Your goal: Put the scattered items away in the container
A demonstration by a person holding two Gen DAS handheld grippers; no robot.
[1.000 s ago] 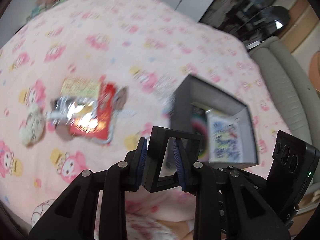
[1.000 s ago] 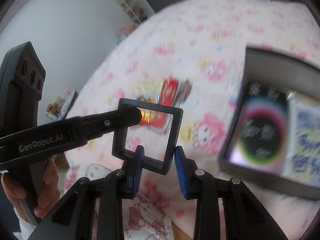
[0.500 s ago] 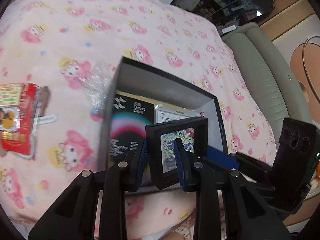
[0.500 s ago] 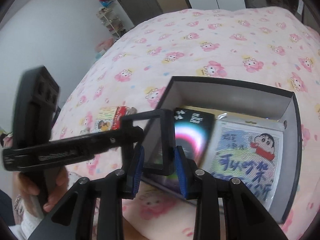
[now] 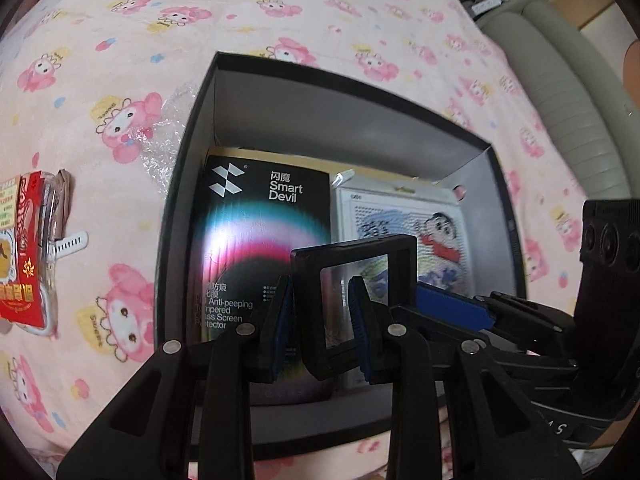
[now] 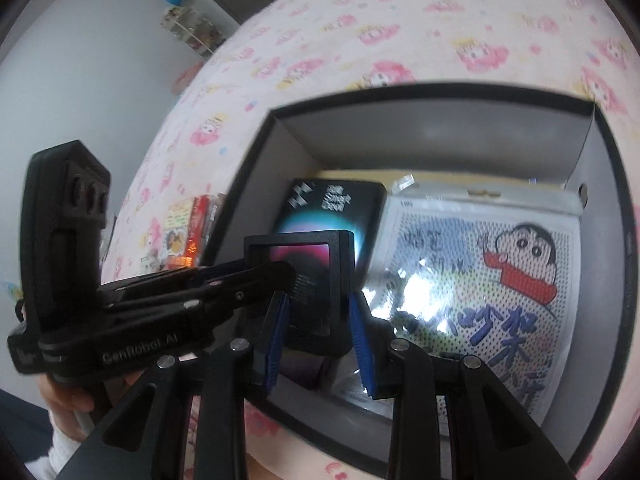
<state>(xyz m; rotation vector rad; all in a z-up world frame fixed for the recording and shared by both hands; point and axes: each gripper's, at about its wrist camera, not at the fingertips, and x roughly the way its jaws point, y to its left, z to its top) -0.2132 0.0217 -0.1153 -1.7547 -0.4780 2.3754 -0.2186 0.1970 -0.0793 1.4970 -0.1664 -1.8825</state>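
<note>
Frame over the box
Both grippers, left gripper [image 5: 321,320] and right gripper [image 6: 318,338], pinch the black frame [image 5: 352,280] above the box [image 5: 182,184]; snack packets [image 5: 24,252] at 9 o'clock remain on the bed.

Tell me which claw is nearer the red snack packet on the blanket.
Left. The left claw grips the black frame on the side toward the red snack packet; the right claw grips the frame's other side, farther from the packet.

Soft even daylight, fisheye-warped edges, slight blur, glare on plastic packet [image 6: 420,292].
</note>
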